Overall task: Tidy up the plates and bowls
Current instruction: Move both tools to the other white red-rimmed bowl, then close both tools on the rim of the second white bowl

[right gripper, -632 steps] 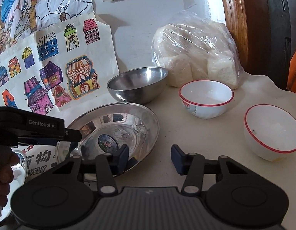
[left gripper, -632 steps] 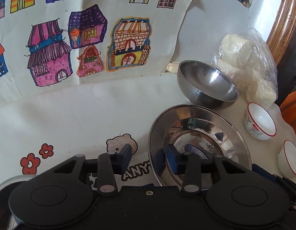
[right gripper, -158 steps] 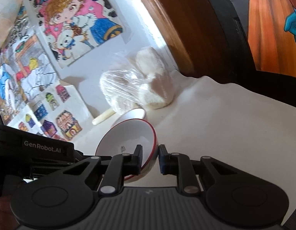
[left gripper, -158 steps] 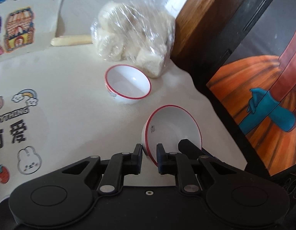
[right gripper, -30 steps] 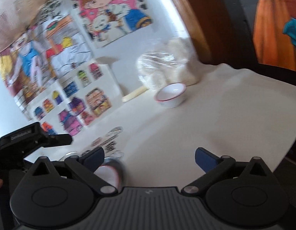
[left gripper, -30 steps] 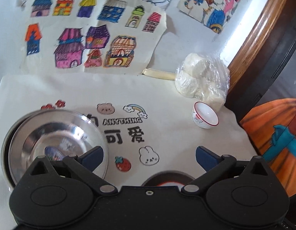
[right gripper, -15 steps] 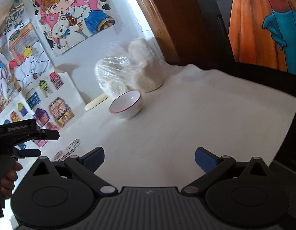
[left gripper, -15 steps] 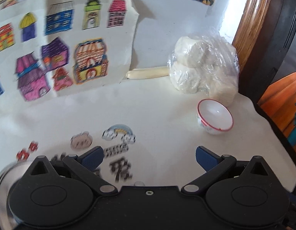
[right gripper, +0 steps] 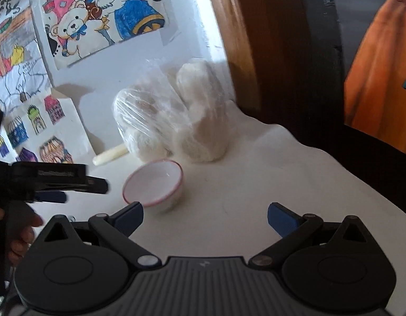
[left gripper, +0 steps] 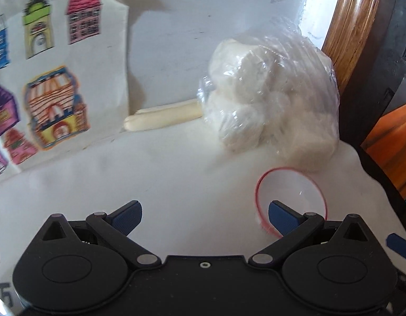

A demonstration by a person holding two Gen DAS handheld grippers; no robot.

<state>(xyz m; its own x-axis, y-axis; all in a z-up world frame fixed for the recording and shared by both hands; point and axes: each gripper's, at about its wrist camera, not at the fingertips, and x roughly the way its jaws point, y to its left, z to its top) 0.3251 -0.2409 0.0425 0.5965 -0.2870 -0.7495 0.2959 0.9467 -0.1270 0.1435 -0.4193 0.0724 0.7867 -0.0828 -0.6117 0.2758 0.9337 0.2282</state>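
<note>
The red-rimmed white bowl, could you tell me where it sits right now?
The red-rimmed bowl stands on the white tablecloth just in front of the plastic bag, at the left wrist view's lower right.

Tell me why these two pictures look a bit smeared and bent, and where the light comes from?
Left wrist view: the red-rimmed bowl and house drawings are motion-blurred; the bright strip by the wooden frame looks like daylight. Right wrist view: the left gripper is smeared, and the fisheye lens bends the table edge.

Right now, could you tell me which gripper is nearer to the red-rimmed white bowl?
Left. The left gripper has one finger overlapping the red-rimmed white bowl; the right gripper sits slightly back.
</note>
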